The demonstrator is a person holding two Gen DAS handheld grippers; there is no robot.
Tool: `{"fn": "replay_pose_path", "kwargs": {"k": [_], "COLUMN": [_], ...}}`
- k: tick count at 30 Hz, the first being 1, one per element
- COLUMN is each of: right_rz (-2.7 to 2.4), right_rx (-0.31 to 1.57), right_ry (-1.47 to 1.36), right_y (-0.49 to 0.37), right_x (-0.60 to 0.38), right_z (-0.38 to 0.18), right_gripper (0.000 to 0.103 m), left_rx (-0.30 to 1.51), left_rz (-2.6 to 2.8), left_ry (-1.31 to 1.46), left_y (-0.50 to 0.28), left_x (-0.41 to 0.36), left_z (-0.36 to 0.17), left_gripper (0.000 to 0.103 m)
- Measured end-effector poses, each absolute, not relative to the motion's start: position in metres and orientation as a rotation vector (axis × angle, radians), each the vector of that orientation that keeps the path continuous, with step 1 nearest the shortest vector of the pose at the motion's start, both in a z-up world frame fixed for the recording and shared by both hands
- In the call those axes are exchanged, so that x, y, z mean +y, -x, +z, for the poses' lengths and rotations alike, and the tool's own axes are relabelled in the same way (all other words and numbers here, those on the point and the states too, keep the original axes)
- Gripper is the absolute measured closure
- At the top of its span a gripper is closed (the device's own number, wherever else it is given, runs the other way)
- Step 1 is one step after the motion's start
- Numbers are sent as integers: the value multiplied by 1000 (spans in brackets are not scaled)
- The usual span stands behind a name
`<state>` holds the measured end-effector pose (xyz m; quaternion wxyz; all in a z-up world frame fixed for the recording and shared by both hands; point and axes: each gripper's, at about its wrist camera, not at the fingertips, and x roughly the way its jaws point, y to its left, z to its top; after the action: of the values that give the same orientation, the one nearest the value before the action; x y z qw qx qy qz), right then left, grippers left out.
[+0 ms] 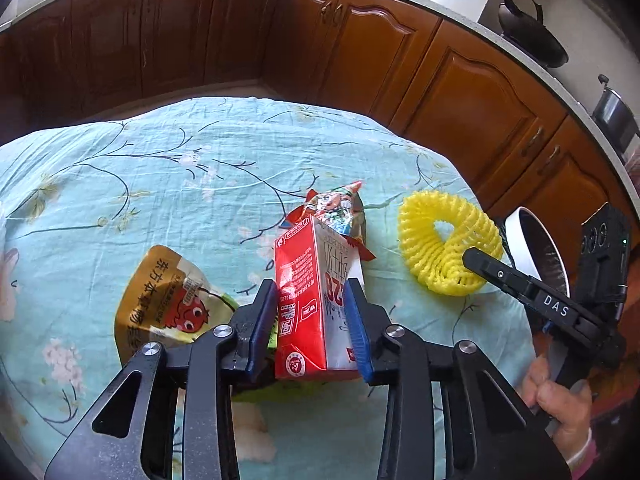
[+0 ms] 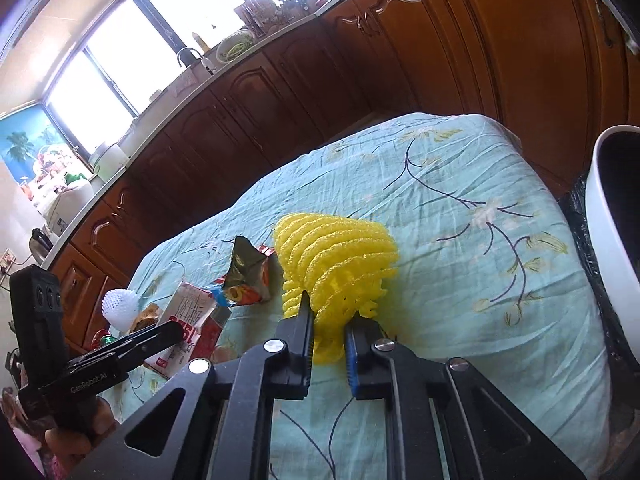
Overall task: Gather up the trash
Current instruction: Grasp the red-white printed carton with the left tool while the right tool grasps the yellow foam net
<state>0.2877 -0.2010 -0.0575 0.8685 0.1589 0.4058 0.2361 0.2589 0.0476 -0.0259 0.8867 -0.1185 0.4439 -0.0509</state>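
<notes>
In the left wrist view, the left hand-held gripper (image 1: 312, 320) is clamped on a red and white milk carton (image 1: 310, 300), its blue pads (image 1: 262, 320) pressed against the carton's two side faces. The carton's long axis runs away from the camera, its gabled top pointing toward the far edge of the surface (image 1: 160, 168), which is draped in a pale blue floral cloth. A crumpled snack wrapper (image 1: 336, 208) lies touching the carton's far end, and a yellow-brown pouch (image 1: 168, 300) with a red cartoon figure lies flat just left of the gripper. To the right, a yellow foam net (image 1: 444, 248) sits ring-like with its opening tilted upward; the right hand-held gripper (image 1: 480, 258) reaches it from the right, held by a hand (image 1: 560, 400) low at the frame edge, with a white bin (image 1: 516, 220) behind. In the right wrist view, the right hand-held gripper (image 2: 326, 332) is shut on the lower edge of the foam net (image 2: 336, 264), whose ribbed body fans out away from the camera above the fingers. It points down at a slant toward the cloth. The carton (image 2: 188, 320) lies well left, gripped by the left hand-held gripper (image 2: 168, 332), the wrapper (image 2: 248, 276) between carton and net. The white bin (image 2: 608, 240) stands at the right edge.
</notes>
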Motion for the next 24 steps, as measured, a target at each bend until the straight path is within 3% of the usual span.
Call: {"fn": "replay_pose_path", "kwargs": {"k": [19,20,24], "right_rz": [431,424,393], "right_rx": [752,752,755], "right_ry": [-351,-356,-374], "right_y": [-206,-203,-195], "right_x": [-272,-276,-290], "right_z": [-28,-29,-34], "right_gripper": [91,91,91], "left_rx": [912,918,951], "left_rz": [-350,-356,-370], "left_ry": [163,145,125], "left_y": [-222,-222,-221], "left_x": [-49,-56,-68], "left_z": [-17,-21,-31], "left_gripper": [76,95,95]}}
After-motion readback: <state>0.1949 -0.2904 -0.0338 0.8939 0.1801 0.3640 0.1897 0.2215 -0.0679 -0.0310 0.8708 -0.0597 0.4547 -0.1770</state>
